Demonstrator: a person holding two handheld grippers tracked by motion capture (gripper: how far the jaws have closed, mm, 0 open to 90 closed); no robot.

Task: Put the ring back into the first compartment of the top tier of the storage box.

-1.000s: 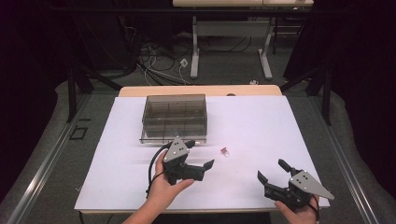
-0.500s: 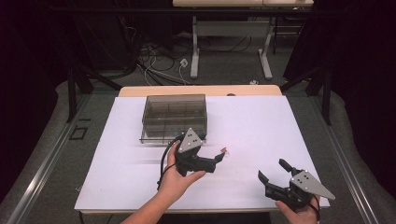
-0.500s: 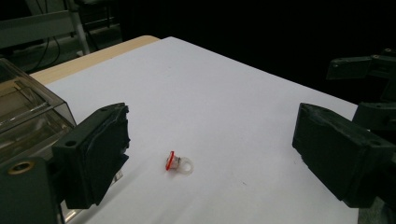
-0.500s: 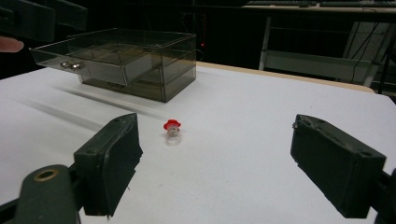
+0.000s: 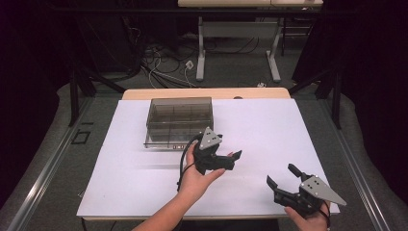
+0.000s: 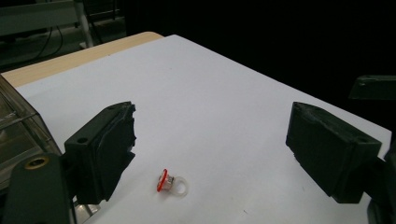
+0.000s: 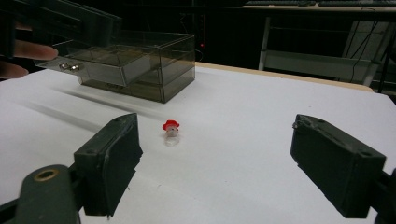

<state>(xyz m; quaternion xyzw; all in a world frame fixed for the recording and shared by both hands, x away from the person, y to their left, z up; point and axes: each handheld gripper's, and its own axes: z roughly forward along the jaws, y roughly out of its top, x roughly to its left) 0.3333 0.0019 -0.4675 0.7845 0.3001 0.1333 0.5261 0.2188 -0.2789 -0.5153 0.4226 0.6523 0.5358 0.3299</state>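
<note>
Both tools are matte black, chunky things. The left gripper carries a grey three-cornered plate dotted with small dark holes on top, and a black cable loops out from its body beside the wrist. The right gripper wears the same grey plate, also with a few dark holes. Seen close, each jaw is a thick black block with a roughened, chipped-looking inner face and a small round hole in its side; a brass-coloured ring sits in the arm below it. The forearms are bare, no sleeves.
</note>
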